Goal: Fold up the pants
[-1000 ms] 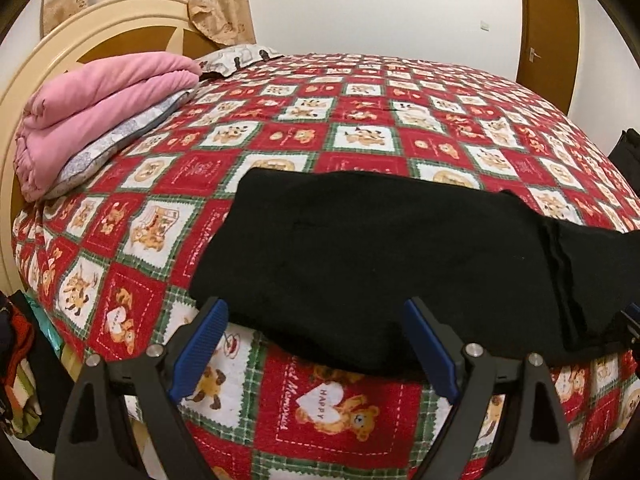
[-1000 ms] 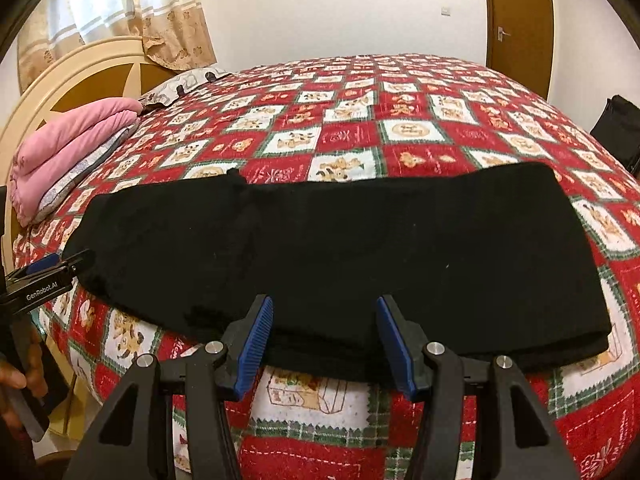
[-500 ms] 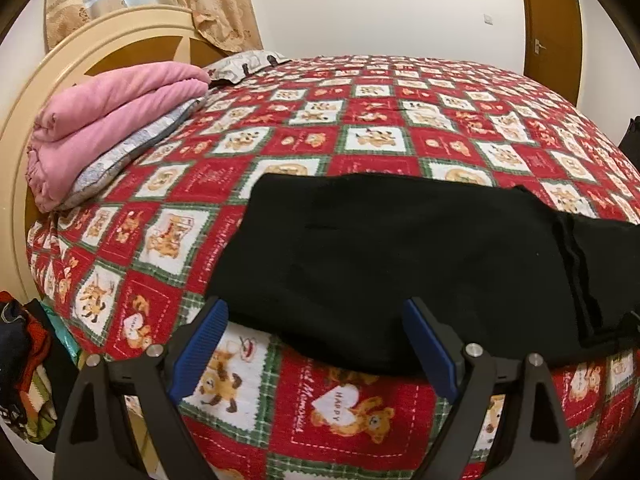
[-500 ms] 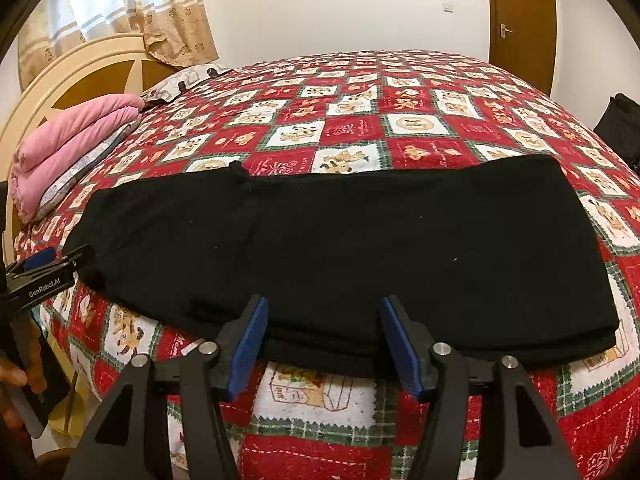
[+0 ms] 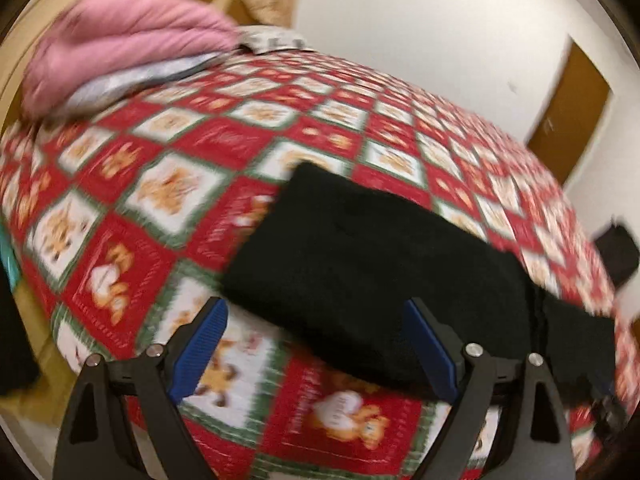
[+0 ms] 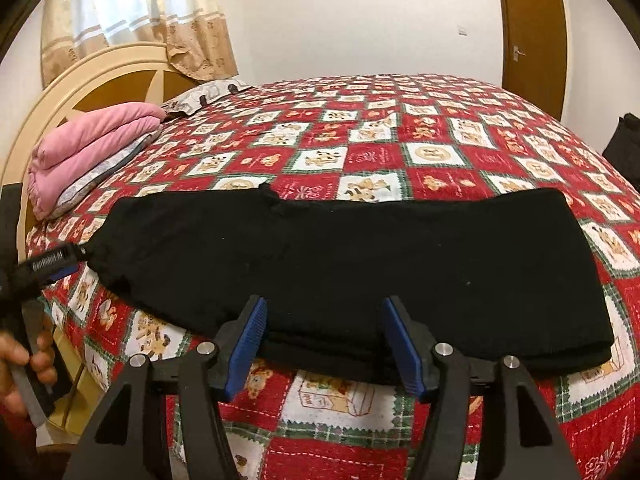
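A: Black pants (image 6: pixel 344 276), folded lengthwise into one long band, lie flat across the near side of the bed (image 6: pixel 400 128), on its red patchwork bedspread; their long near edge runs along the bed's near edge.

B: And the grippers relative to the pants?

A: Right gripper (image 6: pixel 322 340): at the pants' near edge, about mid-length, jaws parted and having just widened; the hem shows between the blue pads (image 6: pixel 246 342), which do not press on it. Left gripper (image 5: pixel 316 350): at the pants' left end, released, jaws wide, nothing grasped; that view is blurred and tilted.

B: Farther out from the pants?

A: A pink folded blanket (image 6: pixel 88 140) on a pillow lies beyond their left end, against the headboard (image 6: pixel 100 76). A hand (image 6: pixel 24 368) holds the left gripper's handle.
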